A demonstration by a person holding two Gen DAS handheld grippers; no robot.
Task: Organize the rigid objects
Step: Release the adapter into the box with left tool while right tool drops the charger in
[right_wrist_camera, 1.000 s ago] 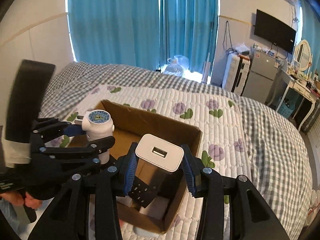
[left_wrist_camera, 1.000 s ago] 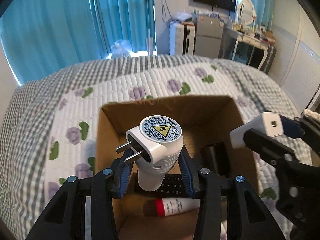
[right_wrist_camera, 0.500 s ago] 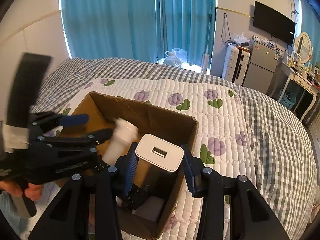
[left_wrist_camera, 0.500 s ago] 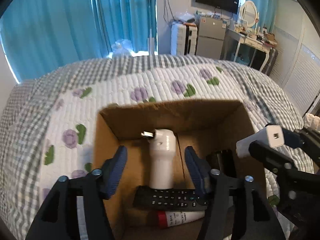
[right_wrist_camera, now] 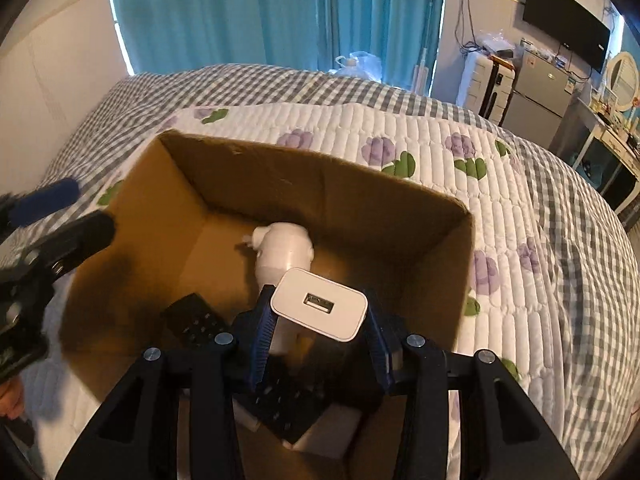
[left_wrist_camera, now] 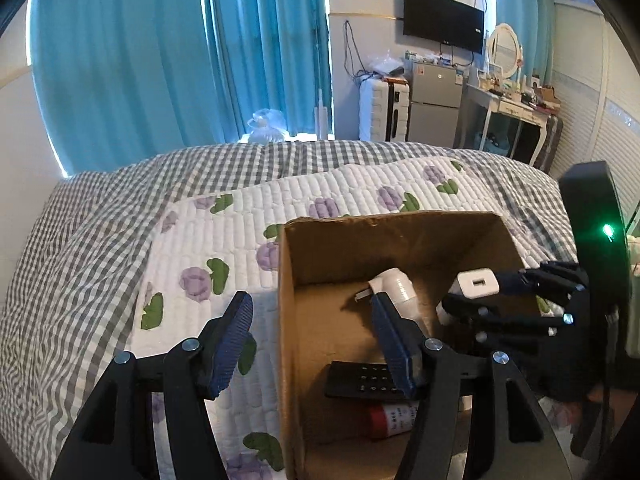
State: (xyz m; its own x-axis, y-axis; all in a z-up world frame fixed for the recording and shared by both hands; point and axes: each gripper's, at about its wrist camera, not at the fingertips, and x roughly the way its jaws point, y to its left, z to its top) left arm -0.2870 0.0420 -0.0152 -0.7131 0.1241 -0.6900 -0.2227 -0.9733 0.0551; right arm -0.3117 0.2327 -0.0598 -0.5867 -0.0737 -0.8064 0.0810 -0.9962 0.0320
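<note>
Left wrist view, left gripper (left_wrist_camera: 314, 342): jaws apart, nothing between them; one pad over quilt, the other over the box.
Remote (left_wrist_camera: 362, 380): lies on box floor, near end.
Tube (left_wrist_camera: 394, 418): red and white, under the remote's near edge.
Plug adapter (left_wrist_camera: 394, 290): white, lying in box, prongs pointing left.
Right gripper (right_wrist_camera: 318, 330): clamped on white charger (right_wrist_camera: 320, 304), port facing camera, held over box interior.
Box (right_wrist_camera: 304, 168): cardboard, open, on flowered quilt (right_wrist_camera: 400, 128).
</note>
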